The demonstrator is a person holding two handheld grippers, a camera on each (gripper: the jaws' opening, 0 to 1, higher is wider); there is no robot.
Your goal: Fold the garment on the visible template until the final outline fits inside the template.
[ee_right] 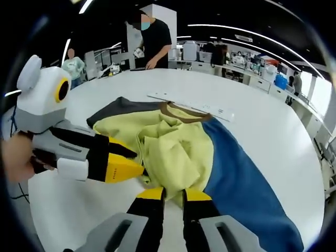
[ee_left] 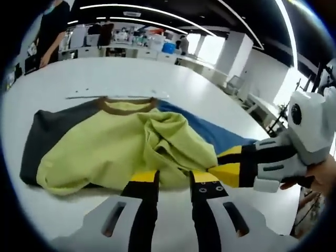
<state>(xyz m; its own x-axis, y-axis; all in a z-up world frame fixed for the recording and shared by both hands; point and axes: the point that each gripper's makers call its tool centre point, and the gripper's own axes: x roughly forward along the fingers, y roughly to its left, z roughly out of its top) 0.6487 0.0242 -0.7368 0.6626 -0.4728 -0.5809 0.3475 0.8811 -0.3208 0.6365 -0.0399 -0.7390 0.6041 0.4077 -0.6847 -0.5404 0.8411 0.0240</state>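
A yellow-green shirt with a brown collar, a dark grey sleeve and a blue sleeve lies on the white table, bunched into folds in the middle. My left gripper sits at the near hem, its yellow tips closed on the cloth edge. My right gripper comes in from the right, pinched on the same bunched fold. In the right gripper view the shirt runs down between my right gripper tips, and my left gripper bites the fabric from the left.
A thin white strip lies on the table just beyond the collar, the same strip in the right gripper view. People stand at desks behind the table. The table edge curves round on the right.
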